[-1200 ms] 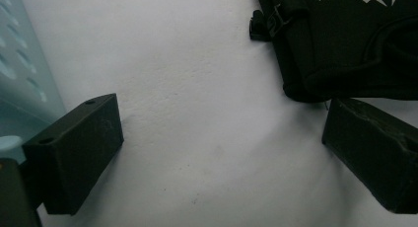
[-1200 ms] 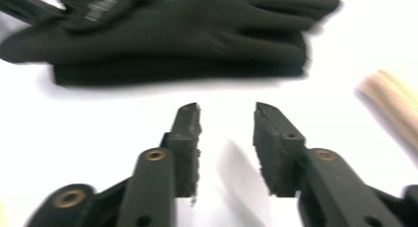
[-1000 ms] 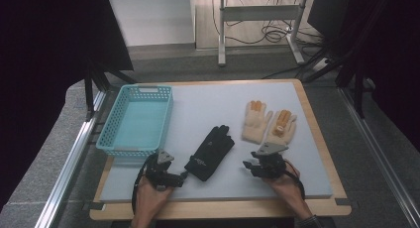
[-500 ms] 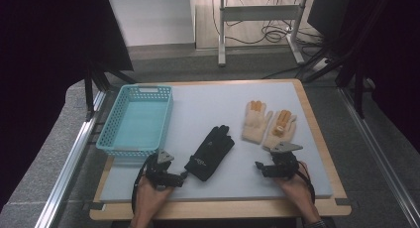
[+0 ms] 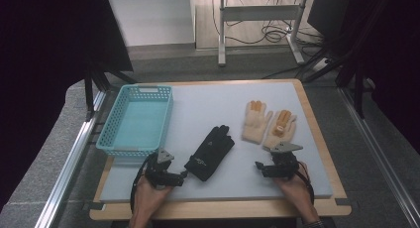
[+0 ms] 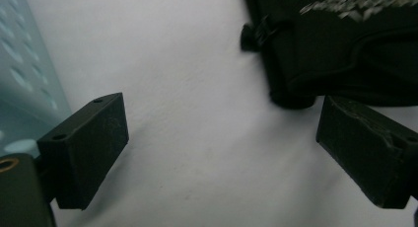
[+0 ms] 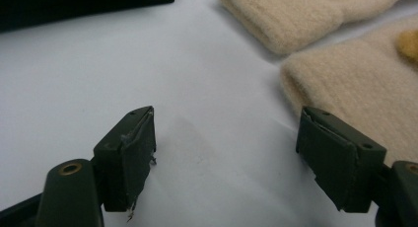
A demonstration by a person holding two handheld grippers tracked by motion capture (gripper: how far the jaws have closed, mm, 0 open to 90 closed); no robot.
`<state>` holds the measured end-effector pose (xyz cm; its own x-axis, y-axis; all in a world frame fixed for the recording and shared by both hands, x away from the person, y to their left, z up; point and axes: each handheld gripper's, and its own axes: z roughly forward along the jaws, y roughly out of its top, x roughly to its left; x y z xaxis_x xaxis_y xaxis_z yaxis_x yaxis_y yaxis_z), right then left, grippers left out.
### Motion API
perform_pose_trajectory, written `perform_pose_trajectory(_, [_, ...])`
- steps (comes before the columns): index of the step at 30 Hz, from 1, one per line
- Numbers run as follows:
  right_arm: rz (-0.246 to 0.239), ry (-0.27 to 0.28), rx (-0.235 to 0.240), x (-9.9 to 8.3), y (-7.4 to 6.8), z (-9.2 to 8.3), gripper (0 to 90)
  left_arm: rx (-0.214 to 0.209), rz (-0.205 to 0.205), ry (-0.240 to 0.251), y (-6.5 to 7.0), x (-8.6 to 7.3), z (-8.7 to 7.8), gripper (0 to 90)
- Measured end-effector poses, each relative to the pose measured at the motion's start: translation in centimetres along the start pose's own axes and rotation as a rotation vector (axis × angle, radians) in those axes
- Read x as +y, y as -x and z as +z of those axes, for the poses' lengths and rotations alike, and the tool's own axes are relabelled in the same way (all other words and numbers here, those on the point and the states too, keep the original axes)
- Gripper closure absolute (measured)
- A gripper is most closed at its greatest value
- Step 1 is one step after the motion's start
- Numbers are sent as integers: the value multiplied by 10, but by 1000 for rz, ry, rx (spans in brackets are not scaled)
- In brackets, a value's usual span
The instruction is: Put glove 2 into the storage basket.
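Note:
A black glove (image 5: 210, 152) lies on the white table top (image 5: 208, 109), fingers pointing away from me. Two cream knitted gloves (image 5: 256, 120) (image 5: 280, 129) lie side by side to its right. My left gripper (image 5: 182, 176) rests at the front, open, its jaws pointing at the black glove's cuff (image 6: 345, 49) with bare mat between them (image 6: 222, 133). My right gripper (image 5: 258, 166) sits just in front of the cream gloves. Its jaws have just been opening and now stand open (image 7: 226, 138) with nothing between them; the nearer cream cuff (image 7: 355, 89) lies just beyond the right jaw.
A light blue plastic basket (image 5: 136, 119) stands at the left of the table, its wall close beside my left gripper (image 6: 24, 89). The table has a wooden rim (image 5: 317, 134). Metal rails run along both sides, and a desk frame with cables stands behind.
My right gripper has shifted a little to the right, towards the cream gloves, and its jaws have spread wider. The left gripper and the gloves have stayed put.

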<state>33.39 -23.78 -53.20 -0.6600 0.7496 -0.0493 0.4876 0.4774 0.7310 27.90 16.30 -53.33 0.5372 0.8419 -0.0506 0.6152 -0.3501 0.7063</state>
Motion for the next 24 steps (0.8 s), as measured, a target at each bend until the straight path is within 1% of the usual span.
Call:
perform_pose_trajectory(1, [0,0,0,0,0,0,227,0,0,0,0,0,0,61])
perform_pose_trajectory(2, [2,1,1,0,0,0,227,-10,3,4,2,4,-3,61])
perform_pose_trajectory(4, [2,1,1,0,0,0,227,-27,7,11,6,12,-7,62])
perform_pose_trajectory(5, [2,1,1,0,0,0,227,-29,14,8,8,17,-10,62])
perform_pose_trajectory(6, [2,1,1,0,0,0,227,-32,20,15,10,25,-14,62])
perform_pose_trajectory(7, [2,1,1,0,0,0,227,-32,20,15,10,25,-14,62])
perform_pose_trajectory(8, [2,1,1,0,0,0,227,-63,16,29,12,34,-16,62])
perform_pose_trajectory(9, [3,1,1,0,0,0,227,-63,16,29,12,34,-16,62])
perform_pose_trajectory(11, [3,1,1,0,0,0,227,-80,25,32,17,42,-13,61])
perform_pose_trajectory(12, [2,1,1,0,0,0,227,-97,48,16,23,50,-7,55])
perform_pose_trajectory(13, [2,1,1,0,0,0,227,-97,48,16,23,50,-7,51])
perform_pose_trajectory(15, [2,1,1,0,0,0,227,-114,54,5,27,57,3,47])
perform_pose_trajectory(17, [2,2,2,0,0,0,227,-128,55,-10,31,64,14,34])
perform_pose_trajectory(18, [3,2,2,0,0,0,226,-144,52,-24,34,70,24,24])
perform_pose_trajectory(19, [3,2,2,0,0,0,226,-144,52,-24,34,70,24,18])
perform_pose_trajectory(21, [3,2,2,0,0,0,225,-143,57,-40,39,75,34,11])
perform_pose_trajectory(22, [3,2,2,0,0,0,226,-138,63,-56,44,79,44,0])
perform_pose_trajectory(23, [3,2,2,0,0,0,226,-138,63,-56,44,79,44,0])
perform_pose_trajectory(24, [3,2,2,0,0,0,225,-137,68,-61,46,81,48,0])
